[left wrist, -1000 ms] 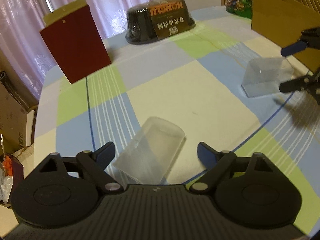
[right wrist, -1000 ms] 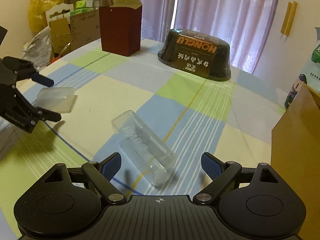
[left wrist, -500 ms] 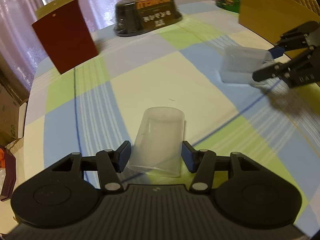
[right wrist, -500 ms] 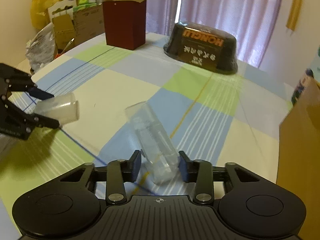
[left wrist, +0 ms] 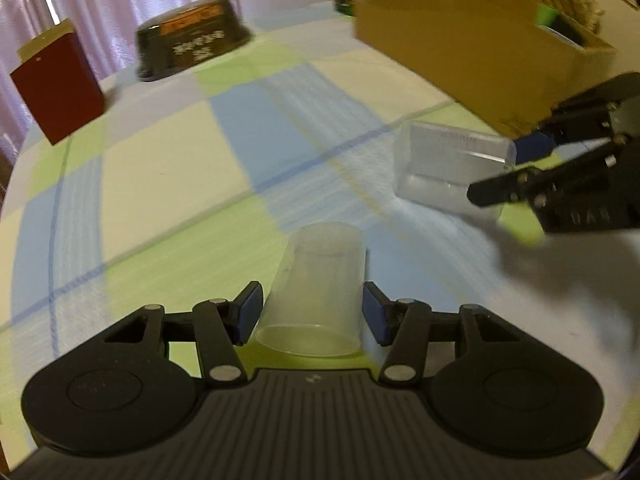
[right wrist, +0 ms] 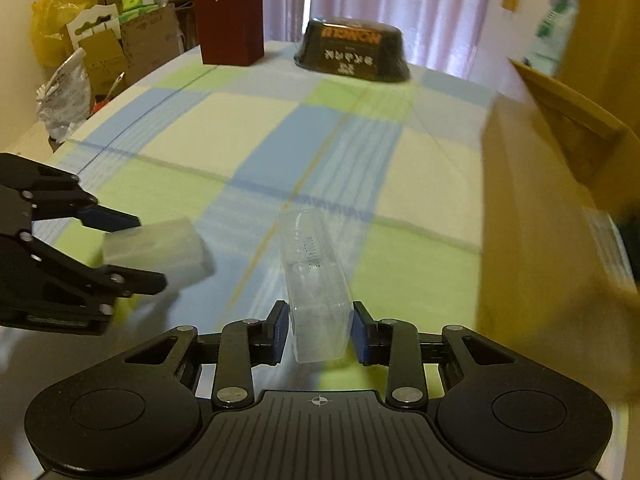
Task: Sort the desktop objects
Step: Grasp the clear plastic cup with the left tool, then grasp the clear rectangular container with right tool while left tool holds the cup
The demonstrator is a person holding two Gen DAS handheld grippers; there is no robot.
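Checked bench [left wrist: 168,168]: left tongs [left wrist: 312,316] pinch a cup [left wrist: 316,292], right tongs [right wrist: 318,336] pinch a case [right wrist: 316,292]; neither yet in carton [left wrist: 460,40] beside them.

The left gripper [left wrist: 312,318] is pinching a clear cup [left wrist: 316,292] between its blue pads [left wrist: 249,317] — jaws drawn partway in, pointing forward over the table. The right gripper [right wrist: 318,338] is clamping a clear box [right wrist: 314,284] the same way — fingers level, reaching ahead, beside the left one.
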